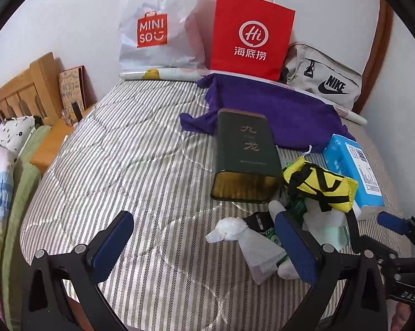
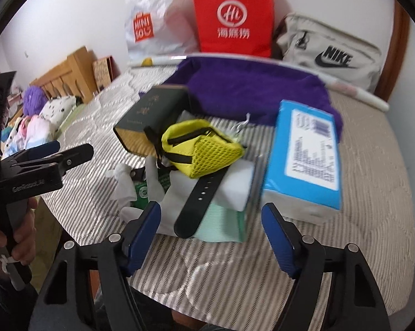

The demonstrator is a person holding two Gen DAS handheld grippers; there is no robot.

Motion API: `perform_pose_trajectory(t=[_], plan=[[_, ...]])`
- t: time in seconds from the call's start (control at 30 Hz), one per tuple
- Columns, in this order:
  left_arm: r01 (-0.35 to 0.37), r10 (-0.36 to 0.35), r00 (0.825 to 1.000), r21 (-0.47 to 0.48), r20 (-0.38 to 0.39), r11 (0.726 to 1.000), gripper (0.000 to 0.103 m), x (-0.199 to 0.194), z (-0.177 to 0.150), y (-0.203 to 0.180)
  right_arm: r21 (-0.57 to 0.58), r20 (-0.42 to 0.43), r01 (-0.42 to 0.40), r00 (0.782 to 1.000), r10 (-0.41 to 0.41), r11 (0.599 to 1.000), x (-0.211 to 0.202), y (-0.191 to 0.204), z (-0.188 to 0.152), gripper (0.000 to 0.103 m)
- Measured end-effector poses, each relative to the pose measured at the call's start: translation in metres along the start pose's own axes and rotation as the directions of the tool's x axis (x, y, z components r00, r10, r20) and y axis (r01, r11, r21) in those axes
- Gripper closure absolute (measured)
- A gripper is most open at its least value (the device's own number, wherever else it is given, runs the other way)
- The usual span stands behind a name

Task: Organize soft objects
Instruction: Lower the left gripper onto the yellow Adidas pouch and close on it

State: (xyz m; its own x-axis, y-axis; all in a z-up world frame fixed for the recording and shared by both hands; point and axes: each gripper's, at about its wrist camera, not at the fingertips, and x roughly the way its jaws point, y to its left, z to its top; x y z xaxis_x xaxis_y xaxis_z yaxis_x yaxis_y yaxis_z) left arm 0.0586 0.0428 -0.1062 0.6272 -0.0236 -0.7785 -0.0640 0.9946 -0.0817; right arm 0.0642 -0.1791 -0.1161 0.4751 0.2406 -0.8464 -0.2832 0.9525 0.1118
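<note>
Left gripper (image 1: 207, 237): mine, fingers spread wide, holding nothing, low over the near edge of the bed.
Between my left fingers: a twisted white tissue (image 1: 243, 245) lies on the striped quilt (image 1: 119, 165), closer to the right-hand finger (image 1: 295, 245); a green-printed wrapper peeks out beneath it.
Right gripper (image 2: 211, 234): also mine, fingers wide apart, gripping nothing, poised over the near edge.
Just ahead of my right fingers: a black strap (image 2: 199, 195) runs across a pale green pack (image 2: 224, 226) and a white foam block (image 2: 235, 182).
Yellow mesh pouch (image 2: 204, 149): sits atop that pile, black straps across it, beside the tin.
Dark green tin (image 1: 243, 154): lies on its side mid-bed, open end toward me.
Blue tissue pack (image 2: 304, 154): right of the pile, tilted, toward the bed's right edge.
Purple cloth (image 1: 276, 110): spread behind the tin and the pack, toward the far edge.
Far edge, at the wall: white Miniso bag (image 1: 158, 27), red paper bag (image 1: 248, 33), grey Nike pouch (image 1: 323, 80).
</note>
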Motion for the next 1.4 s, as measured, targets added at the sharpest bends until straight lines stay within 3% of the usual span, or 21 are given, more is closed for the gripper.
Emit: perform_pose_trajectory(t=[0.1, 0.13, 0.2, 0.23, 0.27, 0.5, 0.7, 0.8, 1.03, 1.2, 1.3, 1.4], plan=[[0.015, -0.015, 1.000, -0.005, -0.006, 1.000, 0.000, 0.004, 0.000, 0.002, 0.007, -0.040, 0.024, 0.999, -0.024, 1.000, 0.016, 0.004, 0.004, 0.028], [0.021, -0.021, 1.000, -0.004, -0.008, 1.000, 0.000, 0.005, 0.000, 0.002, 0.007, -0.052, 0.033, 0.998, -0.032, 0.999, 0.022, 0.004, 0.005, 0.034], [0.030, -0.030, 0.999, 0.001, -0.010, 1.000, 0.000, 0.007, 0.001, 0.000, 0.008, -0.076, 0.036, 0.996, -0.036, 0.999, 0.030, 0.004, 0.005, 0.058], [0.036, -0.036, 0.999, 0.007, -0.011, 0.999, 0.000, 0.008, 0.001, -0.001, 0.010, -0.091, 0.020, 0.996, -0.019, 1.000, 0.033, 0.003, 0.005, 0.080], [0.044, -0.044, 0.999, 0.014, -0.010, 0.999, 0.000, 0.008, 0.001, -0.003, 0.016, -0.100, 0.004, 0.995, -0.003, 1.000, 0.033, 0.001, 0.003, 0.083], [0.124, -0.125, 0.992, 0.054, 0.018, 0.991, 0.000, 0.010, 0.005, -0.020, 0.010, -0.012, -0.024, 1.000, 0.024, 1.000, 0.005, -0.012, -0.014, 0.085], [0.258, -0.262, 0.965, 0.095, 0.027, 0.961, 0.000, 0.007, 0.012, -0.047, 0.008, 0.021, -0.039, 0.999, 0.039, 0.999, -0.016, -0.029, -0.030, 0.089], [0.259, -0.262, 0.965, 0.092, 0.015, 0.961, 0.002, 0.015, 0.016, -0.060, 0.017, 0.027, -0.049, 0.998, 0.048, 0.999, -0.022, -0.040, -0.040, 0.089], [0.274, -0.273, 0.961, 0.036, -0.040, 0.961, 0.022, 0.039, 0.015, -0.073, 0.017, 0.022, -0.029, 0.999, 0.029, 0.999, -0.027, -0.069, -0.067, 0.094], [0.272, -0.270, 0.961, 0.038, -0.050, 0.961, 0.024, 0.045, 0.015, -0.086, 0.051, -0.018, -0.027, 0.999, 0.028, 0.998, -0.011, -0.089, -0.080, 0.094], [0.285, -0.283, 0.958, 0.039, -0.042, 0.958, 0.042, 0.049, 0.016, -0.091, 0.057, -0.017, -0.040, 0.999, 0.041, 0.998, -0.002, -0.094, -0.079, 0.093], [0.288, -0.286, 0.957, 0.047, -0.042, 0.956, 0.053, 0.049, 0.016, -0.092, 0.042, -0.005, -0.061, 0.998, 0.061, 0.997, 0.004, -0.091, -0.073, 0.092]])
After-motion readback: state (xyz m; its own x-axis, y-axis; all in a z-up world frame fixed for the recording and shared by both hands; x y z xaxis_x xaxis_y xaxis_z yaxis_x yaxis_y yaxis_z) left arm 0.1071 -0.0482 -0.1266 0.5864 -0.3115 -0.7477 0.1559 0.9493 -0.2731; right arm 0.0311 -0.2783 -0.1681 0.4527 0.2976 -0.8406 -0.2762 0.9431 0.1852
